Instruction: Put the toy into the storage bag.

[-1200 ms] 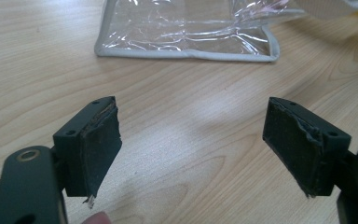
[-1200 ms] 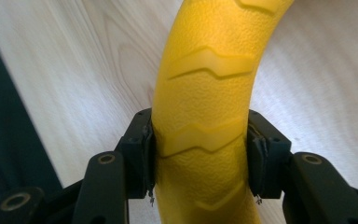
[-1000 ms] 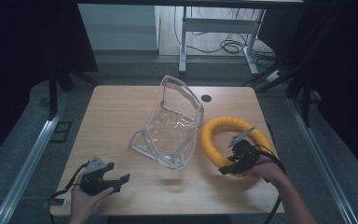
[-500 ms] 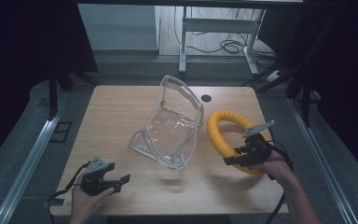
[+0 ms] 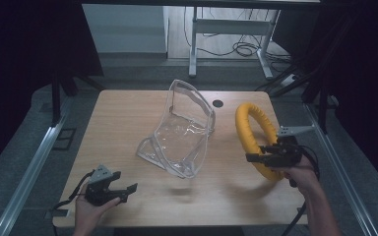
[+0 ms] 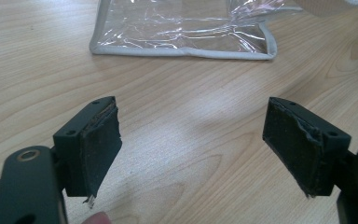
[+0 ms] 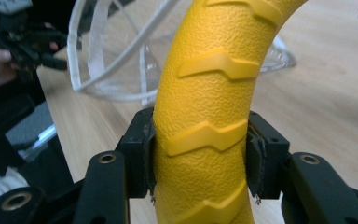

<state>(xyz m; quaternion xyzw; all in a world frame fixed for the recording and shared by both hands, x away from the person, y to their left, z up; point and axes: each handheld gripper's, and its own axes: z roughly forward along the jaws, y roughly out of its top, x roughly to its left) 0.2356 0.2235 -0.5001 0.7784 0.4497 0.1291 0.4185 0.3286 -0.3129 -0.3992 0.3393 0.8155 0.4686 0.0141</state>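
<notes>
High view first: my right gripper sits at the right side of the wooden table, clamped on the near part of the yellow ring. That ring stands tilted up on edge, its far arc raised above the tabletop near a small dark hole in the wood. Just to its left lies the clear plastic bag, its mouth propped open and facing up and away from me, its flat base toward the table's middle. Ring and bag are near each other; I cannot tell whether they touch.

Right gripper view shows the grip closely: both black pads press against opposite sides of the ring's pebbled yellow surface, with raised chevron ridges running across it between them. Behind it I see the bag's white-edged rim, and farther off my other hand with its gripper.

My left gripper rests low at the near left corner of the table, well apart from the bag. Left gripper view shows its jaws spread wide with nothing between them, bare wood below, and the bag's grey-trimmed bottom edge lying flat on the table ahead.
</notes>
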